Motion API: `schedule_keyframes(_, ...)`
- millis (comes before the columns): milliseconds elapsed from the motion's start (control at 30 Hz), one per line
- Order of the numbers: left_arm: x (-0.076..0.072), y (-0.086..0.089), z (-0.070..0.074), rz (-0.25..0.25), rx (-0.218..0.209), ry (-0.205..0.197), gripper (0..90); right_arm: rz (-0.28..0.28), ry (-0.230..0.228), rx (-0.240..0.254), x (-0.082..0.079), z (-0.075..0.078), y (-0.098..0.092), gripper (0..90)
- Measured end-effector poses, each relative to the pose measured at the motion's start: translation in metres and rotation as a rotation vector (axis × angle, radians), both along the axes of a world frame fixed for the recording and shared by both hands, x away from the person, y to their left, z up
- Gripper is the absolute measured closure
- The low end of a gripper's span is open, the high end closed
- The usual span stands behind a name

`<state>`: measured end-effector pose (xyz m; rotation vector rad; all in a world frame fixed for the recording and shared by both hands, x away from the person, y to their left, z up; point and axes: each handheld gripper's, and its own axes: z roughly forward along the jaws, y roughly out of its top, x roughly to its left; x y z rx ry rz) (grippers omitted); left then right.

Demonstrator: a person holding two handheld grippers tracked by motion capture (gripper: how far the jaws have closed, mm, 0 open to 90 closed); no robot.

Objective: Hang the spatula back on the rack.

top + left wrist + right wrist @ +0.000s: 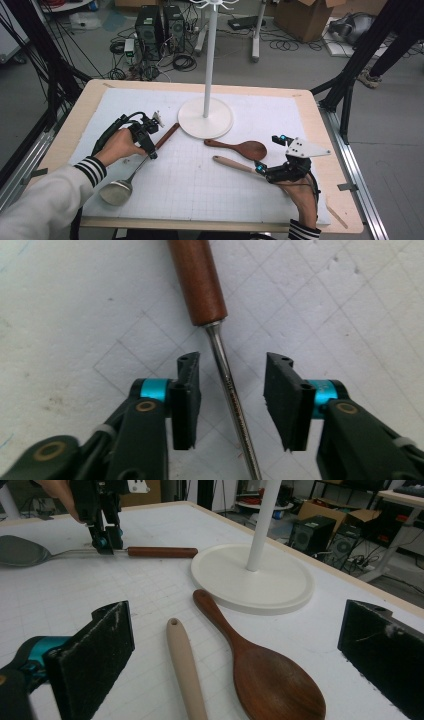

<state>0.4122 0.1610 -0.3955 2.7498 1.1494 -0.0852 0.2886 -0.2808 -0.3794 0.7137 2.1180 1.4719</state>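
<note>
Currently: left gripper (230, 390) fingers parted astride ladle (227, 385) shaft, unclamped, centre frame; right gripper (240, 645) fingers wide, empty. Lifting remains.

The spatula (227, 385) has a shiny metal stem and smooth dark wood handle; the mat (75, 315) looks rough.

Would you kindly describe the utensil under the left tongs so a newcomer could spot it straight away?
Start at the white stand in the middle of the table. To the left of its round base lies a metal spatula, its thin shaft between the left tongs. Unlike the two all-wood utensils to the right, it has a steel blade and a dark wooden grip.
</note>
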Motion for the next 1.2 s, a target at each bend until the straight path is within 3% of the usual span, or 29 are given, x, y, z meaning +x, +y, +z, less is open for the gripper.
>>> schedule_keyframes(167, 0.0011, -0.0007, -0.0009, 0.03, -0.013, 0.0, 66.8, 0.0, 0.001, -0.002, -0.0002, 0.0002, 0.0002, 0.7)
schedule_keyframes(333, 0.0012, -0.003, -0.0042, 0.035, 0.011, 0.005, 71.2, 0.004, -0.001, -0.001, -0.0006, 0.0006, 0.0004, 0.7)
schedule_keyframes(600, 0.0021, -0.0029, -0.0073, 0.066, 0.009, 0.018, 78.2, 0.002, -0.01, -0.004, 0.0005, 0.0003, 0.0008, 0.7)
schedule_keyframes(800, 0.0025, -0.0016, -0.0085, 0.098, -0.016, 0.023, 79.5, 0.002, -0.002, -0.004, -0.0001, 0.0005, 0.0011, 0.7)
schedule_keyframes(833, 0.0036, -0.0005, -0.0075, 0.083, -0.005, 0.03, 79.7, 0.002, -0.002, -0.003, -0.0001, 0.0004, 0.0012, 0.7)
schedule_keyframes(1200, 0.0047, 0.0019, -0.0074, 0.104, -0.019, 0.044, 81.0, 0.002, -0.002, -0.003, 0.0001, 0.0003, 0.0016, 0.7)
